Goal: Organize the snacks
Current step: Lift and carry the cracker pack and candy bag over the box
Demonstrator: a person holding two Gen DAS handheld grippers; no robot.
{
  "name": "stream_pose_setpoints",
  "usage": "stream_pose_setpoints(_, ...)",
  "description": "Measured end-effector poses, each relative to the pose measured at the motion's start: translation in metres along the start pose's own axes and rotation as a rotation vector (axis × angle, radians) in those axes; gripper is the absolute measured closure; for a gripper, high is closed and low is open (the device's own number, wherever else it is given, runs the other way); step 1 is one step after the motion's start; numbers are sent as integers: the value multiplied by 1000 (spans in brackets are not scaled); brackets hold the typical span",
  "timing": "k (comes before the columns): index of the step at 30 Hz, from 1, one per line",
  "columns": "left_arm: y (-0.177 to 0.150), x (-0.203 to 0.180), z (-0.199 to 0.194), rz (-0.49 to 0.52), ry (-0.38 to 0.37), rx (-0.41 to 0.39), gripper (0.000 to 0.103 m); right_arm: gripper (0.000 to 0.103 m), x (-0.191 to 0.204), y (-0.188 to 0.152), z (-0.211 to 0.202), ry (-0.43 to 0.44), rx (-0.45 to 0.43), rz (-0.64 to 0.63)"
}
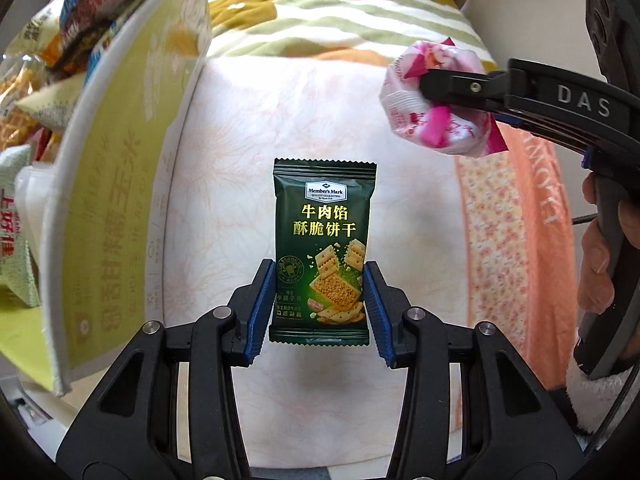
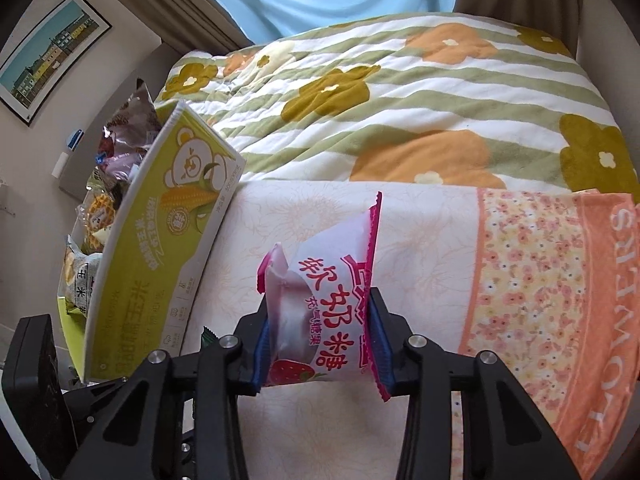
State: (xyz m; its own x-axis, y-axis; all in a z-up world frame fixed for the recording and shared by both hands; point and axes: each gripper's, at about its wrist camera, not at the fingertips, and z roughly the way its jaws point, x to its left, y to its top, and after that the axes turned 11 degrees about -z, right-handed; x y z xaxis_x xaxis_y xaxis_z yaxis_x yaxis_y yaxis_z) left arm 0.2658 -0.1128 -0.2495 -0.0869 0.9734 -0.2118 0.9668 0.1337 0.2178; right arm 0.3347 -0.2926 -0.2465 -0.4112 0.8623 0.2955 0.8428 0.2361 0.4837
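My left gripper (image 1: 320,312) is shut on a dark green cracker packet (image 1: 322,240) and holds it upright above the white towel (image 1: 240,160). My right gripper (image 2: 320,344) is shut on a pink and white candy packet (image 2: 324,300); it also shows in the left wrist view (image 1: 436,100) at the upper right, pinched by the black right gripper (image 1: 428,88). A green and white snack box (image 1: 132,160) stands at the left with several snack bags (image 1: 40,80) inside; it also shows in the right wrist view (image 2: 160,240).
A striped flower blanket (image 2: 400,100) lies behind the towel. An orange flowered towel border (image 2: 540,280) runs along the right. A framed picture (image 2: 48,52) hangs on the wall at the left. My hand (image 1: 600,248) grips the right gripper's handle.
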Motion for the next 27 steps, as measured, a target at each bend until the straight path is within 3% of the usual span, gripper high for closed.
stream_pose_setpoints(6,9,-10,-57,-33,-80,-104,63,65,6,10,-57,-24,-76,-35)
stream_pose_setpoints(13,26,17,-126,-98,-130,-231,63,65,36,24,-97,-8,-137,-96)
stream_pose_setpoints(20,51,75,-175,-127,-121,-316,63,65,95,43,-99,37,-178,-150)
stream_pose_setpoints(27,84,149,-183,-103,-137,-292,63,65,165,62,-72,48,-208,-147)
